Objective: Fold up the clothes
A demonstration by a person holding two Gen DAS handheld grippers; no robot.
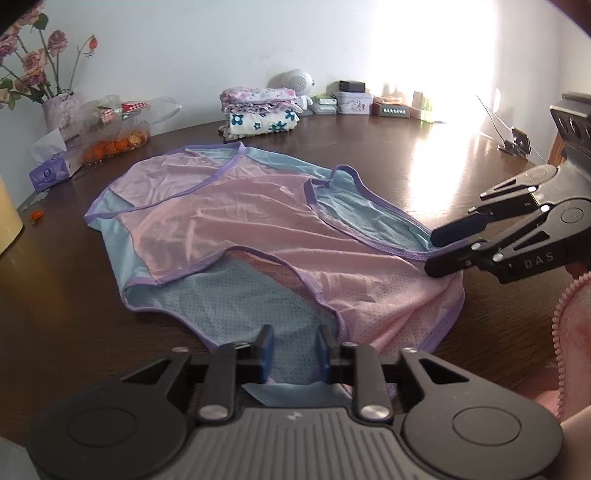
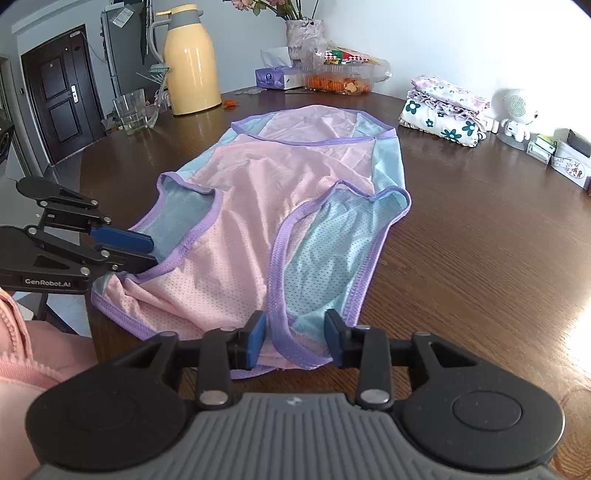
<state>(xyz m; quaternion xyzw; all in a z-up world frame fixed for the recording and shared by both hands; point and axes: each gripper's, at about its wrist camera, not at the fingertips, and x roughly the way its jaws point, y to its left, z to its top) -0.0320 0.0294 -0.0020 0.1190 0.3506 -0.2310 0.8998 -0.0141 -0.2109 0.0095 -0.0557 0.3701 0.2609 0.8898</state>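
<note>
From my remote station I see a dark brown wooden table (image 2: 480, 236) with visible grain, its far edge curving against a plain pale wall (image 1: 184, 48). Strong daylight floods in at the right of the left wrist view, bleaching the wall and laying a bright patch (image 1: 443, 155) on the tabletop; its source is washed out. In the right wrist view I see a dark panelled door (image 2: 59, 92) with a metal handle plate at the far left, set in a grey wall (image 2: 48, 22). Beside the doorway I make out a tall grey fixture (image 2: 122, 48), too indistinct to identify. A strip of pale floor (image 2: 14, 173) shows below the door.
</note>
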